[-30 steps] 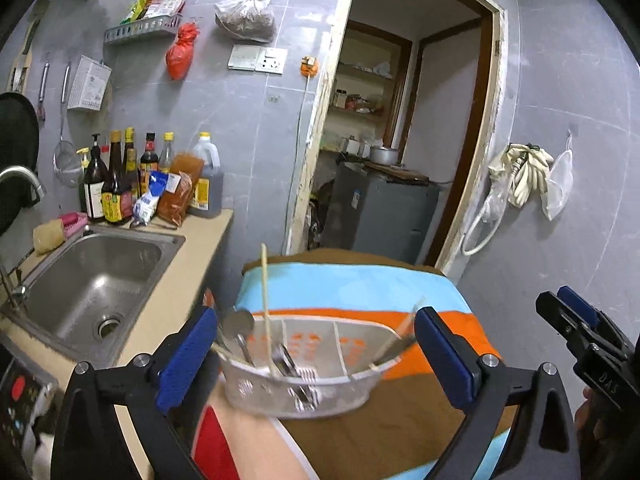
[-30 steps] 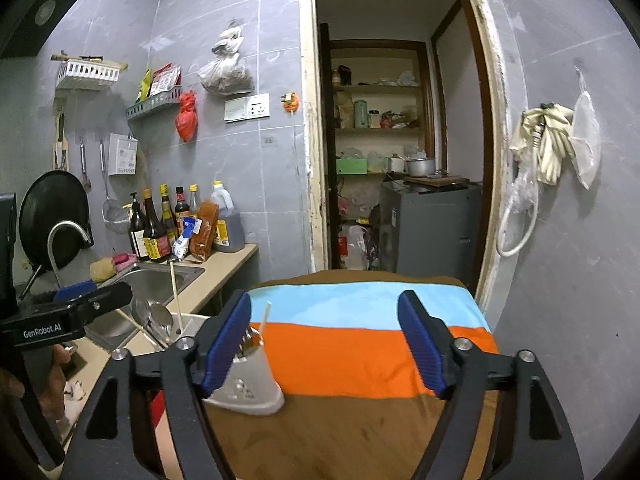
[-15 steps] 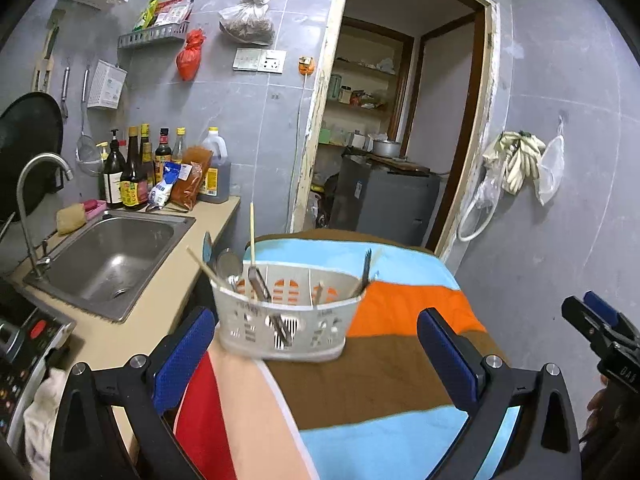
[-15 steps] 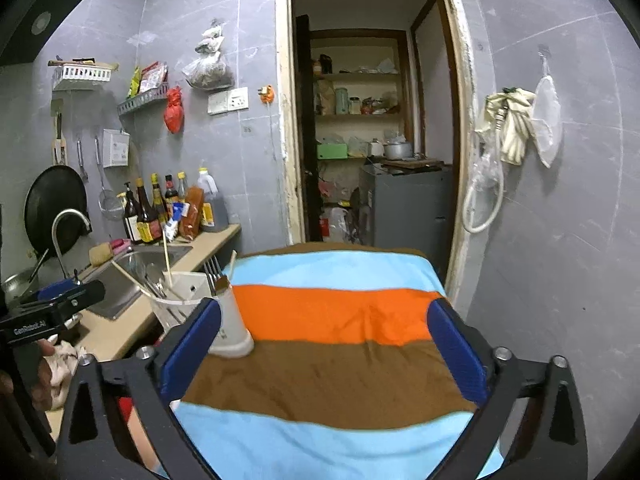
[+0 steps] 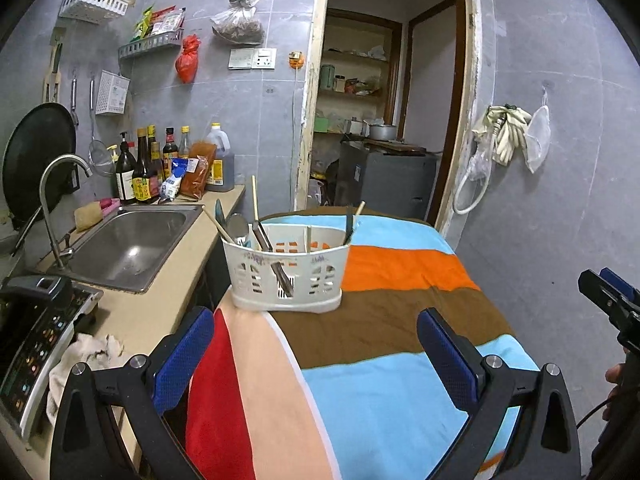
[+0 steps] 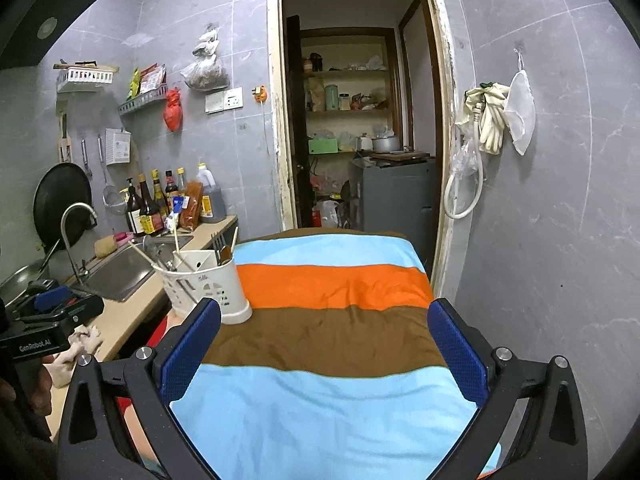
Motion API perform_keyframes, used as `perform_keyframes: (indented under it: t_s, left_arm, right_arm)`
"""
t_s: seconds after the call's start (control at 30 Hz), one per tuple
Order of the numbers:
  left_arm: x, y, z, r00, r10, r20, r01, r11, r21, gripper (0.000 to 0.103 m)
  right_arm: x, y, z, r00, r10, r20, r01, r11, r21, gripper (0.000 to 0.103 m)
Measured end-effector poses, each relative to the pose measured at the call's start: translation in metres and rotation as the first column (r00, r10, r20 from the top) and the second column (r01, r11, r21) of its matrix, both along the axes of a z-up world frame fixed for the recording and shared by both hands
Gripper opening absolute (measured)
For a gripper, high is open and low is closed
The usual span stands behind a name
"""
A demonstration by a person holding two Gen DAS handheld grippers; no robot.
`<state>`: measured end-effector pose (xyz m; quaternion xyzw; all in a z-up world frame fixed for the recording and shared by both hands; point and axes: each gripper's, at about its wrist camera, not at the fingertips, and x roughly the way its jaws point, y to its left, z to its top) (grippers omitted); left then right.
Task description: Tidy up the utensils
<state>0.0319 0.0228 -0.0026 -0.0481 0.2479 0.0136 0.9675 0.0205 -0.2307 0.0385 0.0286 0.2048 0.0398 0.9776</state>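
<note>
though both grippers spread & empty, range hood only in r view, caddy compartments in l.

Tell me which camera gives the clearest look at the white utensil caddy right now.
The left wrist view: the utensil caddy sits near centre, its broad slotted side and the utensils inside unobstructed. In the right wrist view the caddy appears smaller, off to the left, seen end-on, its base partly hidden behind the open right claw.
</note>
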Motion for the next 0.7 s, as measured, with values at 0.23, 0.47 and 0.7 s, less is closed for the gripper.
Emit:
perform_keyframes:
  t_s: [0.23, 0.47, 0.7]
  left_arm:
    - [-0.015, -0.006, 0.004, 1.0, -0.002, 0.016, 0.001, 1.0, 0.03, 0.102]
    - [-0.023, -0.006, 0.004, 1.0, -0.006, 0.018, 0.005, 1.0, 0.031, 0.102]
    - [-0.026, -0.006, 0.004, 1.0, -0.006, 0.021, 0.006, 0.999, 0.032, 0.102]
  right_arm:
    - [-0.018, -0.01, -0.007, 1.0, -0.01, -0.02, 0.01, 1.0, 0.009, 0.101]
    - [-0.025, -0.014, -0.006, 1.0, -0.02, -0.01, 0.02, 1.0, 0.013, 0.102]
    - [-0.026, -0.013, -0.005, 1.0, -0.018, -0.013, 0.019, 1.0, 0.013, 0.101]
